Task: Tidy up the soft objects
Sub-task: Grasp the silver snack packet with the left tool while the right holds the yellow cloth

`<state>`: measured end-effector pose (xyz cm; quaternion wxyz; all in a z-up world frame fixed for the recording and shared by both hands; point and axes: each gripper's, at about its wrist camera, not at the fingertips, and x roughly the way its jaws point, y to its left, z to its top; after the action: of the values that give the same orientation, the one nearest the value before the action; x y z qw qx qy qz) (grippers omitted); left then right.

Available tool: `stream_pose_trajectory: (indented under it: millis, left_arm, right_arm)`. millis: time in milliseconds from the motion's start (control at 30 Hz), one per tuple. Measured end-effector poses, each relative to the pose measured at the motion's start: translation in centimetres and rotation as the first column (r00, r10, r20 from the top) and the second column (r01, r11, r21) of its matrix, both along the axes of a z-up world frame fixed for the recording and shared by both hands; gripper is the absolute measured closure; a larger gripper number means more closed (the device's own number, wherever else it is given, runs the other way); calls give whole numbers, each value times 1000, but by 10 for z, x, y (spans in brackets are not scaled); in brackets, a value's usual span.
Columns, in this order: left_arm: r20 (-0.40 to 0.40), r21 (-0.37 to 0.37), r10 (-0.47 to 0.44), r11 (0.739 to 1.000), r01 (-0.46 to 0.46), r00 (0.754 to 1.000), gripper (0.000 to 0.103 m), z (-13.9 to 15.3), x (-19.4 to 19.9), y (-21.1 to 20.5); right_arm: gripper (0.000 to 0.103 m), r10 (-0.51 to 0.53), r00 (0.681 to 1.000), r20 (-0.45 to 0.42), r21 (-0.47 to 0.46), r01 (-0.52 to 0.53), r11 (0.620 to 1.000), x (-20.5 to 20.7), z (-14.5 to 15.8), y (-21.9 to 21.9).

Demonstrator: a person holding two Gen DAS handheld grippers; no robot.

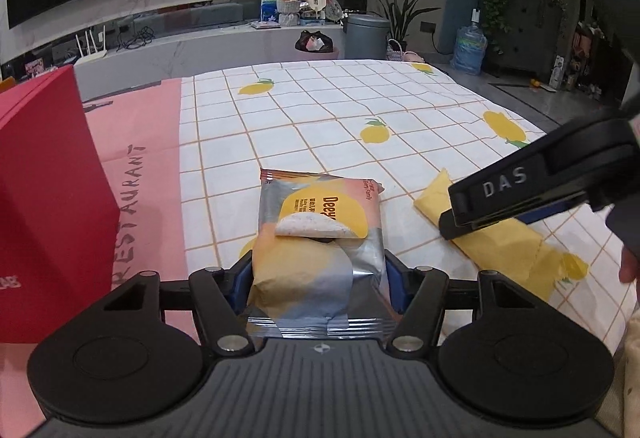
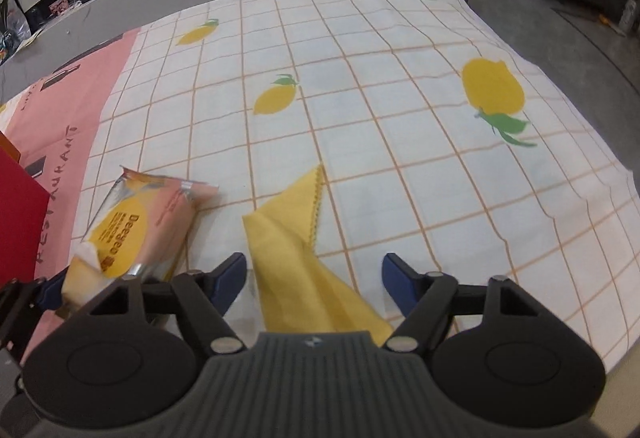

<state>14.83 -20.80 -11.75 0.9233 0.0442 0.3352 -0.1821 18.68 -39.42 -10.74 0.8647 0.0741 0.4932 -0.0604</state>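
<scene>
My left gripper [image 1: 318, 278] is shut on a soft tissue pack [image 1: 320, 234], peach, yellow and silver, held just above the tablecloth. The pack also shows at the lower left of the right wrist view [image 2: 136, 234]. A yellow cloth [image 2: 308, 262] lies folded on the cloth-covered table, between the open fingers of my right gripper [image 2: 314, 284], which hovers over its near end. In the left wrist view the yellow cloth [image 1: 500, 238] lies to the right, partly under the right gripper's black body [image 1: 532, 186].
A red box [image 1: 44, 206] stands at the left on a pink mat [image 1: 152, 158]. The checked lemon tablecloth [image 2: 360, 98] covers the table; its right edge [image 2: 600, 142] drops to the grey floor. A bin [image 1: 366, 36] and plants stand beyond.
</scene>
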Motion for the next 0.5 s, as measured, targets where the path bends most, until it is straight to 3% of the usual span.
stream_pose_trajectory:
  millis: [233, 333, 400, 500]
  left_arm:
    - [46, 0, 19, 1000, -19, 999, 33, -3, -8, 3]
    - [58, 5, 22, 1000, -23, 998, 33, -3, -9, 3]
    - [64, 9, 20, 1000, -21, 998, 33, -3, -10, 3]
    - [61, 11, 29, 999, -30, 998, 34, -3, -11, 4]
  right_arm:
    - [49, 60, 998, 10, -73, -59, 996, 0, -2, 11]
    - [69, 70, 997, 20, -75, -68, 995, 0, 0, 14]
    - [76, 82, 996, 26, -80, -80, 994, 0, 0, 15]
    - [99, 71, 997, 27, -81, -69, 994, 0, 0, 13]
